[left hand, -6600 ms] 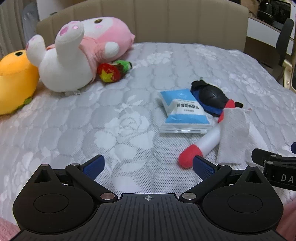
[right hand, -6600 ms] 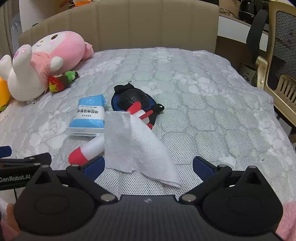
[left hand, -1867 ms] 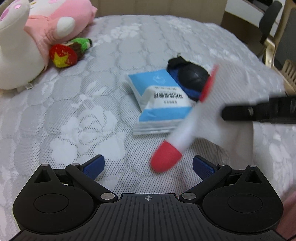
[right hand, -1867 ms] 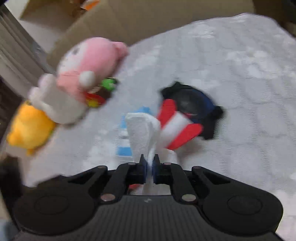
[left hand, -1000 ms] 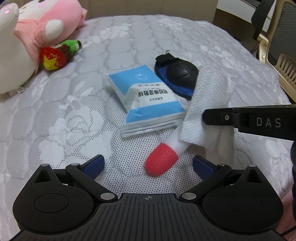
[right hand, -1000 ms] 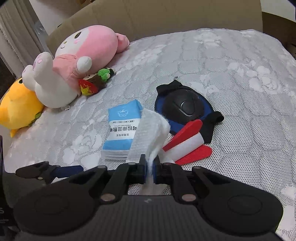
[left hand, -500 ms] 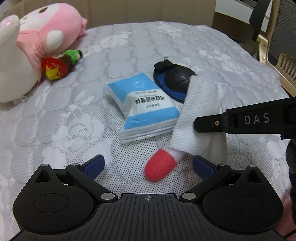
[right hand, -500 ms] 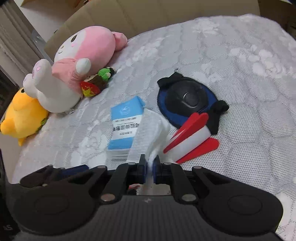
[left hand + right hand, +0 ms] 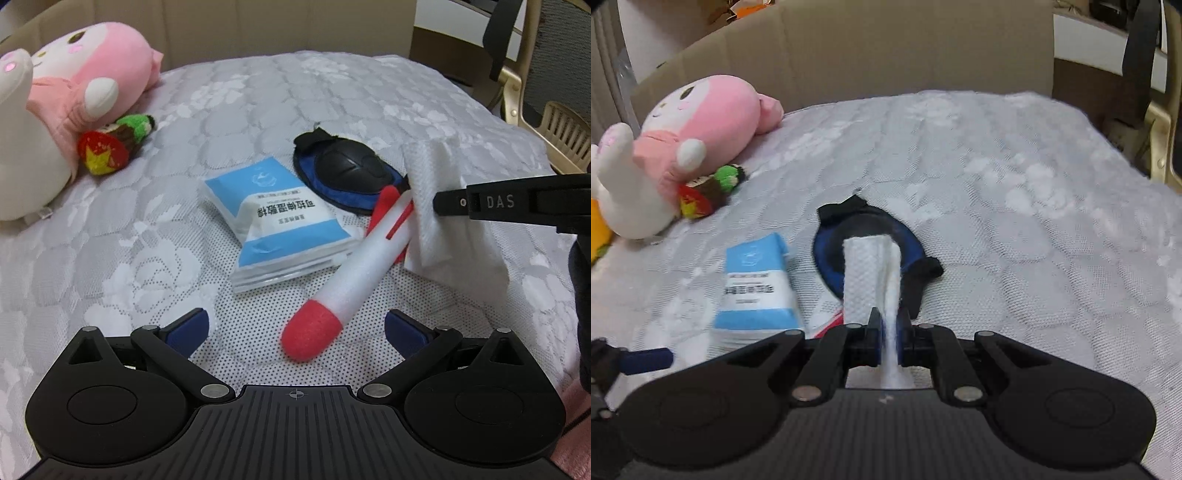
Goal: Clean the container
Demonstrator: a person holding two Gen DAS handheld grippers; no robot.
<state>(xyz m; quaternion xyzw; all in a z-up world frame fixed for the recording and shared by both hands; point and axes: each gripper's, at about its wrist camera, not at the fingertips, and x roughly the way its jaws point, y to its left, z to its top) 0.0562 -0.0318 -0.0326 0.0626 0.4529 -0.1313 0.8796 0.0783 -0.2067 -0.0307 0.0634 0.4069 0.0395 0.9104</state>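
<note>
A white tube-shaped container with a red cap and red fins lies on the bed, its red end between the fingers of my open left gripper. My right gripper pinches a folded white wipe, and its jaws are opening slightly. In the left wrist view the right gripper comes in from the right, holding the wipe just right of the container's finned end. In the right wrist view only a red sliver of the container shows beside the wipe.
A blue and white wipe pack lies left of the container, with a black and blue pad behind it. A pink plush and a small red-green toy sit at far left. A chair stands off the bed's right edge.
My right gripper has carried the wipe to the right, off the container, whose white body now shows in full. The right view has tipped upward. My left gripper has barely shifted.
</note>
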